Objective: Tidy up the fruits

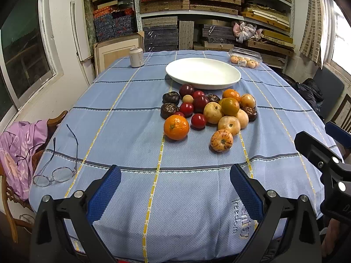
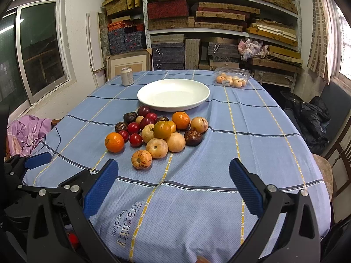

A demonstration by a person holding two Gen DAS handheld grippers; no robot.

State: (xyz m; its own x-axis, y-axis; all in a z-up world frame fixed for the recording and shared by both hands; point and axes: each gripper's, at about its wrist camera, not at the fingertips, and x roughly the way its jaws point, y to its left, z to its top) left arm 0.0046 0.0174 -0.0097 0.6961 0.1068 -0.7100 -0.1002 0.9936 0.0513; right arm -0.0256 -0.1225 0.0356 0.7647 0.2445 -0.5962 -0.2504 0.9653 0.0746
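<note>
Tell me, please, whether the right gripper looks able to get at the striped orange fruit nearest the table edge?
Probably yes: the right gripper is open, and only bare tablecloth lies between its fingers and the striped fruit, which fronts the pile.

The right tongs gape wide above the blue-clothed tabletop, near a fruit pile lying just before an empty white plate.

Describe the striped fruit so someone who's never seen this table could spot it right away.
Find the white plate on the blue tablecloth; a fruit pile lies just in front. The striped fruit sits at the pile's near edge, the only one with reddish streaks over pale orange skin.
</note>
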